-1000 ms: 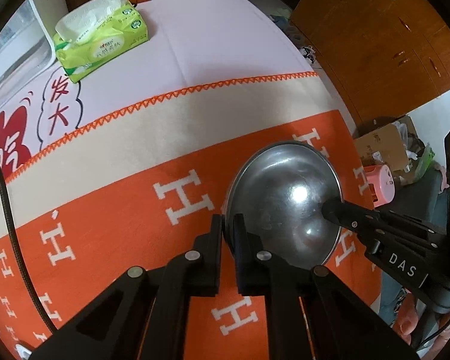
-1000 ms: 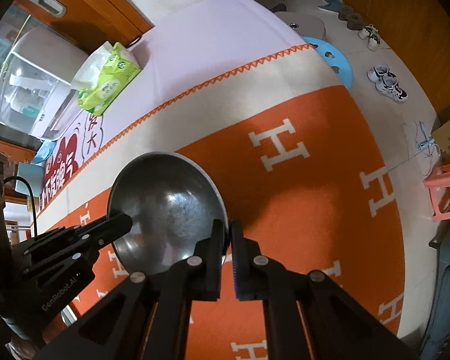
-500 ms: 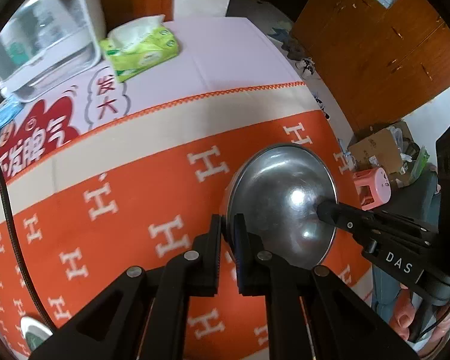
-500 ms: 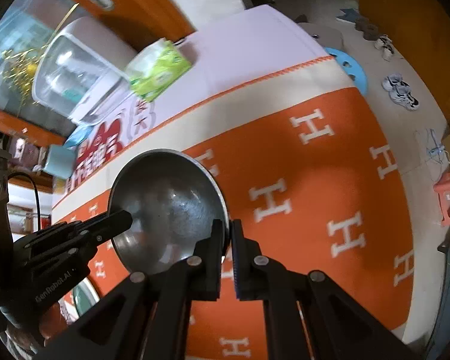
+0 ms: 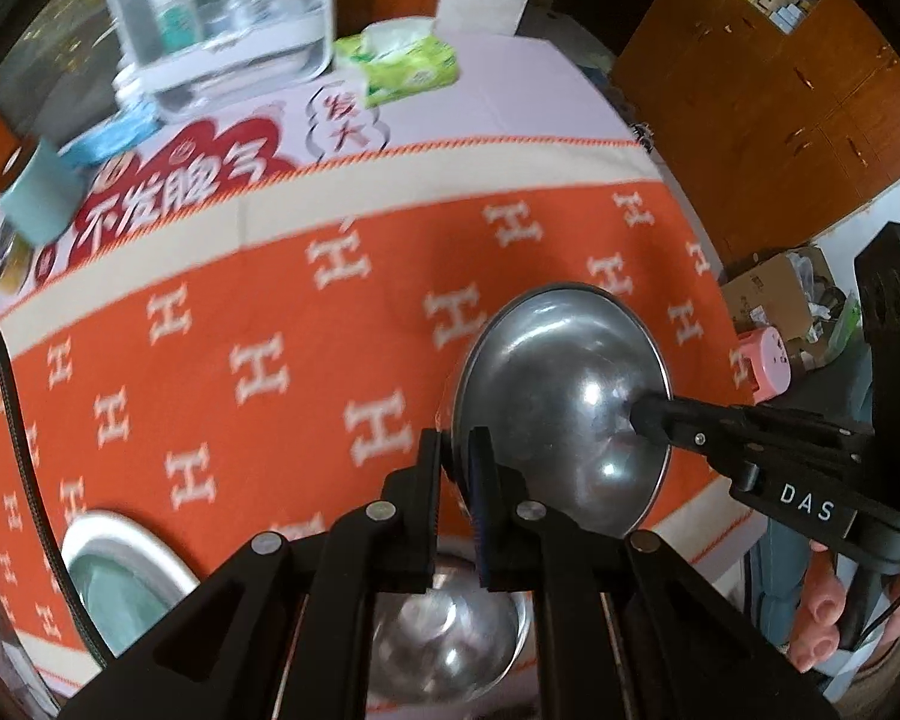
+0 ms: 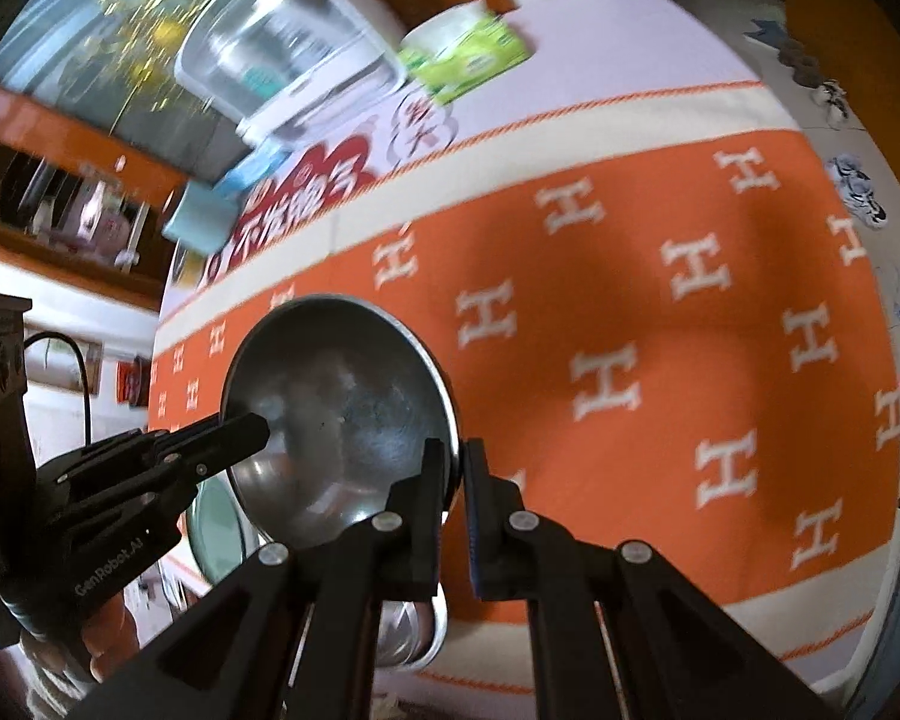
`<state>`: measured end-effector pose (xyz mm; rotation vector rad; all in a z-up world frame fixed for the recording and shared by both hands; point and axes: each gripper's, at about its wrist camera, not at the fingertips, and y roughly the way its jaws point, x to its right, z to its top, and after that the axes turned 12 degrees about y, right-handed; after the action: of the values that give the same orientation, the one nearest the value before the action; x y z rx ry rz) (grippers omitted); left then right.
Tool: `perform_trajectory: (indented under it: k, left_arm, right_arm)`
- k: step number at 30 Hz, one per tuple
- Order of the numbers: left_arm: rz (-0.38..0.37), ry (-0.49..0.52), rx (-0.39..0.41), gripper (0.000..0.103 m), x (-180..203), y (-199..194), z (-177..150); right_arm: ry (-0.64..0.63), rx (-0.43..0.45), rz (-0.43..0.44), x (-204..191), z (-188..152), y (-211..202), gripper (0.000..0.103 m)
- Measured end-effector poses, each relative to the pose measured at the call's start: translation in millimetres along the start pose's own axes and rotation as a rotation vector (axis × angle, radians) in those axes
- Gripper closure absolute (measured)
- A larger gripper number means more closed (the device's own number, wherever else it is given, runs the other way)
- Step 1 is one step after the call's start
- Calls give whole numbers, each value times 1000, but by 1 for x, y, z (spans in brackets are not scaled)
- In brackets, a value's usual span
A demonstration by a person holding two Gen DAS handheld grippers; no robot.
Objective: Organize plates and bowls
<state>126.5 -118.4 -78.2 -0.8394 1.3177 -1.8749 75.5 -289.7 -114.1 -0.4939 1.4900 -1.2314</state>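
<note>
Two claws hold one shiny metal bowl [image 5: 561,396] up in the air over the tabletop [image 5: 270,276]; the left claw [image 5: 457,468] is pinched tight on the bowl's rim on one side; the right claw [image 6: 455,474] is pinched tight on the rim on the other side. The tabletop wears an orange cloth with white H shapes. Under the held bowl sits one more metal bowl [image 5: 450,642] near the front edge of the tabletop; beside it, to the left, sits one white bowl [image 5: 120,570] that is green inside; so there are three bowls, two metal and one white. At the far end of the tabletop there is one green tissue pack [image 5: 405,63], one clear plastic box [image 5: 222,18] just beside it, and one small blue-green cup [image 5: 36,195] further left.
</note>
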Motion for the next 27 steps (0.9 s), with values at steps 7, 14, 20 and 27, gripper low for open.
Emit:
perform_trajectory:
  k: [7, 14, 20, 27]
  left_arm:
    - [31, -26, -59, 96, -17, 4, -73]
    - [6, -59, -101, 95, -23, 18, -131]
    - [-17, -48, -130, 95, -17, 32, -154]
    - [3, -21, -145, 94, -12, 43, -155]
  right_arm:
    - [-102, -97, -39, -28, -57, 31, 96]
    - [-174, -159, -83, -34, -102, 55, 96]
    - [-194, -177, -115, -29, -124, 63, 96]
    - [-185, -160, -145, -25, -129, 71, 96]
